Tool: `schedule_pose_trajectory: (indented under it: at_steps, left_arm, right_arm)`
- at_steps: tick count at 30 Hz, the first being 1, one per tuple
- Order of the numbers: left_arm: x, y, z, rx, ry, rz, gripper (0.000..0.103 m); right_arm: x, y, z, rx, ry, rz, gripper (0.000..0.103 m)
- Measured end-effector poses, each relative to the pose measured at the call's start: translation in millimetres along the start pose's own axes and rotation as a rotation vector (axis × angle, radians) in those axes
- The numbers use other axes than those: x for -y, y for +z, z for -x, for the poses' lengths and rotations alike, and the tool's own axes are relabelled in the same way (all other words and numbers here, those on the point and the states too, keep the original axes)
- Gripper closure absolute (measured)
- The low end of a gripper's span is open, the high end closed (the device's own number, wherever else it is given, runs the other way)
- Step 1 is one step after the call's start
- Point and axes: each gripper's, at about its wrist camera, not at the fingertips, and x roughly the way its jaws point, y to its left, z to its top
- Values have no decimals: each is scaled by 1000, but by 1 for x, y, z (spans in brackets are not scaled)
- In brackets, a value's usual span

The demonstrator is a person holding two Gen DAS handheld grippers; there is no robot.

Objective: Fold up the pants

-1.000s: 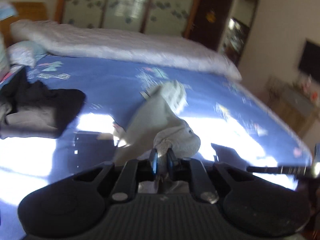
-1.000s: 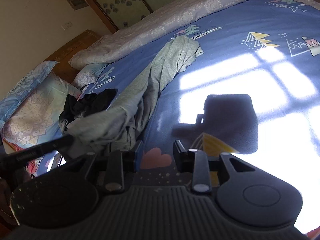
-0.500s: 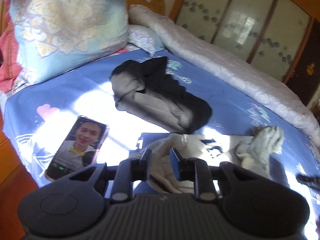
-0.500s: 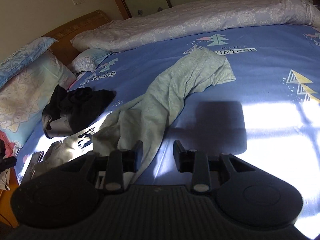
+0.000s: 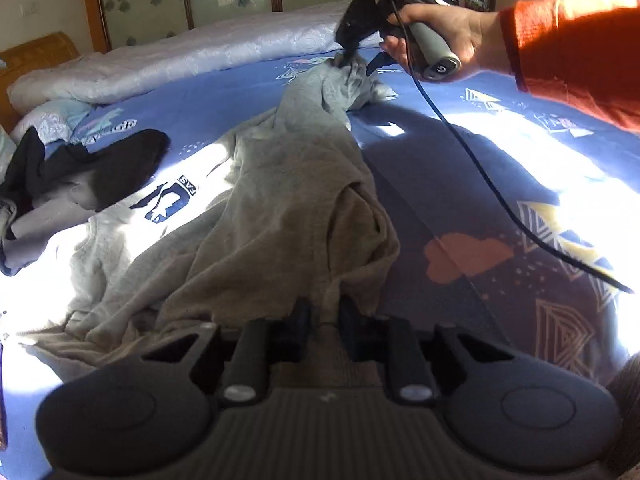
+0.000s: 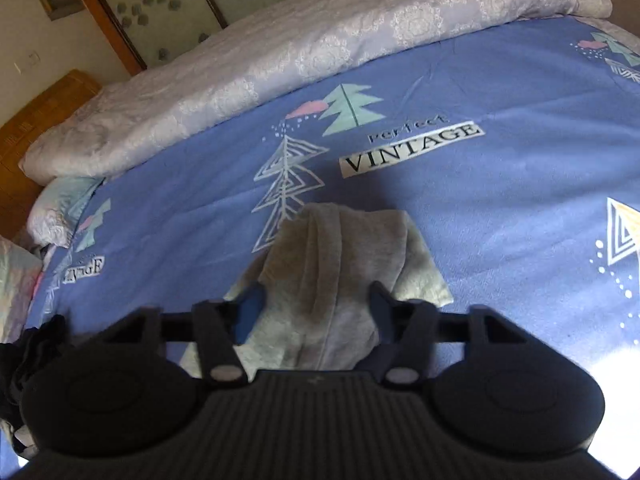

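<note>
Grey pants (image 5: 288, 200) lie crumpled lengthwise on the blue bedsheet (image 5: 460, 184), with a dark logo on the sunlit part at the left. My left gripper (image 5: 325, 316) sits at their near end. Its jaws are closing, with a fold of the grey fabric pinched between them. At the far end a hand (image 5: 440, 32) in an orange sleeve holds my right gripper (image 5: 360, 60) down over the leg end. In the right wrist view that leg end (image 6: 332, 264) lies between the jaws of the right gripper (image 6: 316, 300), which are closing but stand wide.
A black garment (image 5: 92, 168) lies bunched on the sheet left of the pants. A rolled pale quilt (image 6: 320, 40) runs along the far side of the bed, with a wooden headboard (image 6: 40, 112) at the left. A dark cable (image 5: 480, 172) trails from the right gripper across the sheet.
The pants hung bunched from my left gripper, then lay stretched on the bed. My left gripper let go, swung and came down on their near end. My right gripper travelled to the far leg end.
</note>
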Motion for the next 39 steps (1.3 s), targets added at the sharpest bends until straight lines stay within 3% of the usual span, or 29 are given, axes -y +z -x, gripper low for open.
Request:
schedule_pose_trajectory:
  at_steps: [2, 4, 10, 16, 18, 22, 24, 27, 30, 34, 37, 39]
  left_arm:
    - [-25, 5, 9, 5, -72, 101, 91]
    - [-48, 9, 23, 30, -81, 175, 92]
    - [-116, 13, 93, 187, -41, 386, 93]
    - [-147, -2, 139, 234, 2, 494, 93]
    - [-149, -8, 145, 228, 11, 514, 93]
    - [-147, -12, 155, 229, 5, 521, 93]
    - [-141, -11, 157, 236, 15, 499, 93]
    - [-133, -13, 167, 261, 29, 488, 93]
    - [-131, -16, 174, 271, 37, 502, 93]
    - [-131, -23, 180, 259, 53, 522, 93]
    - [-130, -26, 184, 246, 72, 533, 93]
    - [-129, -27, 186, 242, 82, 535, 93]
  right_arm:
    - [2, 2, -3, -11, -30, 12, 91]
    - [6, 12, 21, 52, -18, 25, 92]
    - [60, 8, 157, 217, 65, -2, 92]
    - [147, -83, 280, 263, -5, -131, 87]
    - [180, -123, 299, 203, -54, -200, 73]
    - [222, -172, 325, 173, -280, -264, 71]
    - [235, -177, 335, 175, -287, -310, 71]
    - [223, -161, 339, 215, -259, -264, 71]
    - [198, -134, 318, 221, -198, -180, 71]
    - [167, -109, 263, 127, -96, -30, 71]
    - [148, -89, 202, 40, -159, 68, 71]
    - [143, -81, 165, -32, -243, 146, 61]
